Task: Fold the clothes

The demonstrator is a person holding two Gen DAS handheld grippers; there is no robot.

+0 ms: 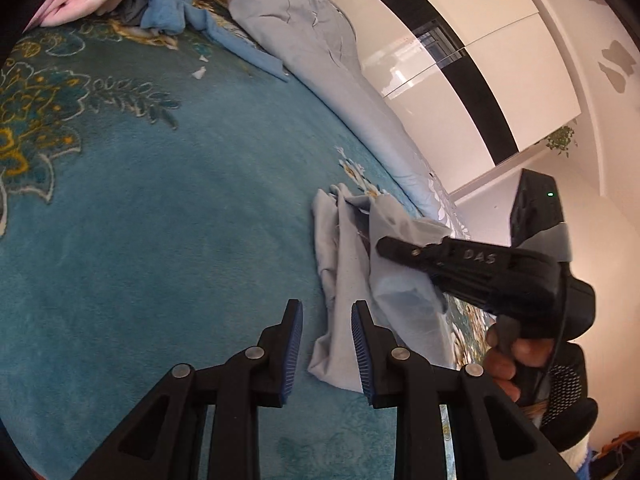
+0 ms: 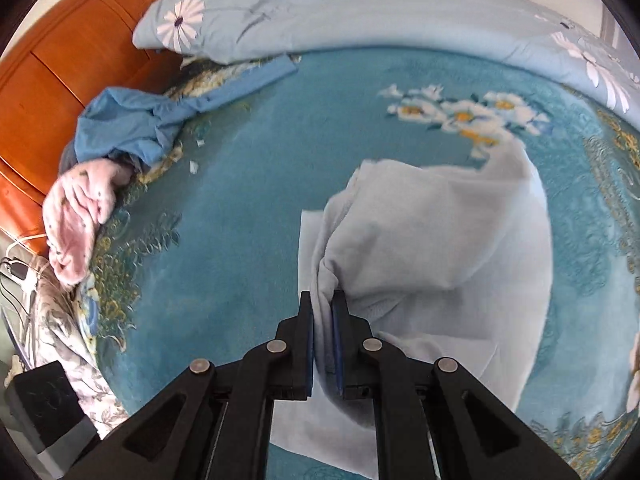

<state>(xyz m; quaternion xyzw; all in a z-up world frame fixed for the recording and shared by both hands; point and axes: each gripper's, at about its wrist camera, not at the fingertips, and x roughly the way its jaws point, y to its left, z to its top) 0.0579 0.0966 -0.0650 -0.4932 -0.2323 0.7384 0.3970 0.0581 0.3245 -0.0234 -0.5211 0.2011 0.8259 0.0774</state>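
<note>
A pale grey-blue garment (image 2: 440, 240) hangs bunched over the teal floral blanket (image 2: 240, 208). My right gripper (image 2: 322, 300) is shut on a gathered fold of it. In the left wrist view the same garment (image 1: 344, 272) droops in folds onto the blanket (image 1: 180, 220), pinched by the right gripper (image 1: 386, 245), which a hand (image 1: 508, 354) holds. My left gripper (image 1: 326, 312) stands open just left of the cloth, low over the blanket. Nothing is between its blue pads (image 1: 296, 344).
A blue garment (image 2: 132, 124) and a pink one (image 2: 80, 208) lie crumpled at the blanket's far left by a wooden headboard (image 2: 48, 80). A light blue daisy quilt (image 2: 360, 8) is heaped along the far edge. White wardrobe doors (image 1: 460, 60) stand beyond the bed.
</note>
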